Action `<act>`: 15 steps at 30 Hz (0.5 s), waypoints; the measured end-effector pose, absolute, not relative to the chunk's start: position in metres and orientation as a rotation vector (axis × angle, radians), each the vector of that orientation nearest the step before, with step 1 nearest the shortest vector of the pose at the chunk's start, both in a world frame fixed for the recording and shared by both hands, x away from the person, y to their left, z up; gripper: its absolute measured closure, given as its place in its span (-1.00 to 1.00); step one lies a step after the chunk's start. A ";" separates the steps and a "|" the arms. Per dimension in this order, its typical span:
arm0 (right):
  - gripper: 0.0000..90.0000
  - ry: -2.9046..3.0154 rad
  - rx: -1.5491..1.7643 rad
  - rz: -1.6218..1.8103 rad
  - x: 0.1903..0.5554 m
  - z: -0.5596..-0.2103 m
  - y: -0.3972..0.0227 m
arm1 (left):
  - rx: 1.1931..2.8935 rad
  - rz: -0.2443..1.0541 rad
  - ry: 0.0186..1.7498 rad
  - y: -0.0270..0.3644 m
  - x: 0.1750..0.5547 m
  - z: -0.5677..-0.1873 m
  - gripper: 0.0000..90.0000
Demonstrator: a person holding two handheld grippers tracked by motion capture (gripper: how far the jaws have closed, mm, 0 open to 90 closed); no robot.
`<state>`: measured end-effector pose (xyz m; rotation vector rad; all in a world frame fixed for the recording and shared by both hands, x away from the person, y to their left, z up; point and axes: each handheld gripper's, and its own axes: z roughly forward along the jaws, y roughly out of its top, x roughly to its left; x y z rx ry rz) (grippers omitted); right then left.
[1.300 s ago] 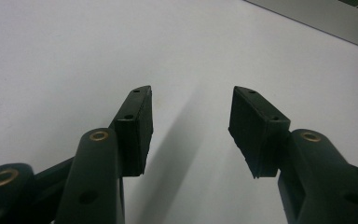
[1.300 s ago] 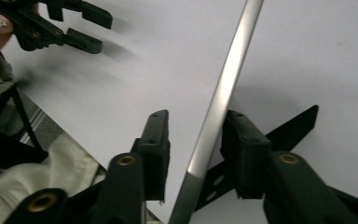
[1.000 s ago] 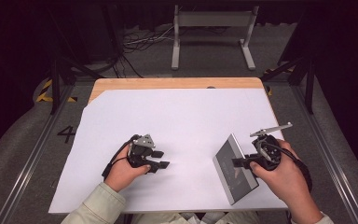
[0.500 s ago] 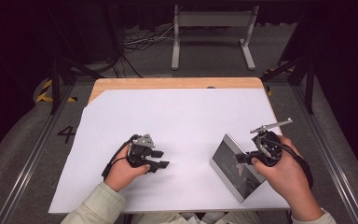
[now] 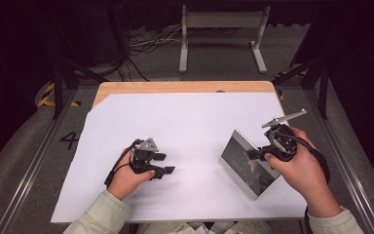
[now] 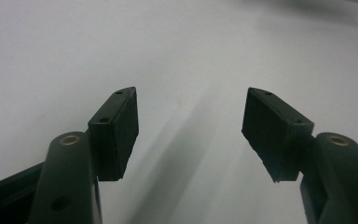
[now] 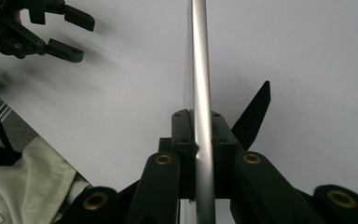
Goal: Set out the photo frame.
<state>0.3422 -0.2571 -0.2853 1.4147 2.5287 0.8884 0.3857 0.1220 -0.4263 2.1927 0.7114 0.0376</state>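
1. Silver metal runs straight up between my right fingers (image 7: 203,135): the rim of a picture frame (image 5: 247,163), pinched edge-on, with both black pads pressed flat against it. The right gripper (image 5: 259,154) has just closed further and now clamps that rim firmly.

2. Compared with a second ago, the frame has tipped up. It lay flatter on the white paper (image 5: 185,126) then; now its upper edge is raised and it leans on its lower corner near the desk's front edge, glass facing toward my left side. A black stand leg (image 7: 251,114) juts out behind it in the right gripper view.

3. My left gripper (image 5: 164,164) has just been opening, and its fingers (image 6: 114,133) stand well apart with nothing between them, only bare paper ahead. It rests on the sheet, well apart from the frame, as it did a second ago.

4. I judge the lift has begun: the grip is set and the frame is coming upright, probably to stand on its leg. The left fingers look readied to help, perhaps by steadying the far edge or swinging the leg out.

5. Beyond the paper, the wooden desk (image 5: 185,87) shows along the far edge.
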 end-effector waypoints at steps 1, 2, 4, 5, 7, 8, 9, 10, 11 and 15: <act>0.86 2.535 1.400 0.882 0.344 -0.284 -0.257 | 2.189 0.041 0.721 0.124 0.386 -0.427 -0.21; 0.86 2.539 1.384 0.876 0.346 -0.282 -0.256 | 2.189 0.049 0.725 0.125 0.386 -0.427 -0.23; 0.86 2.549 1.357 0.870 0.348 -0.279 -0.255 | 2.180 0.049 0.749 0.129 0.386 -0.428 -0.28; 0.86 2.553 1.342 0.867 0.351 -0.277 -0.254 | 2.176 0.054 0.766 0.131 0.385 -0.429 -0.30; 0.86 2.565 1.310 0.862 0.354 -0.274 -0.252 | 2.177 0.071 0.771 0.133 0.385 -0.429 -0.35; 0.86 2.572 1.292 0.862 0.356 -0.273 -0.251 | 2.171 0.085 0.783 0.138 0.385 -0.429 -0.37; 0.86 2.572 1.292 0.862 0.356 -0.273 -0.251 | 2.171 0.085 0.783 0.138 0.385 -0.429 -0.38; 0.86 2.581 1.268 0.864 0.359 -0.271 -0.250 | 2.157 0.090 0.802 0.141 0.384 -0.429 -0.38; 0.86 2.595 1.239 0.867 0.362 -0.270 -0.248 | 2.153 0.096 0.810 0.144 0.383 -0.430 -0.40; 0.86 2.641 1.177 0.882 0.374 -0.267 -0.243 | 2.138 0.124 0.848 0.155 0.382 -0.433 -0.45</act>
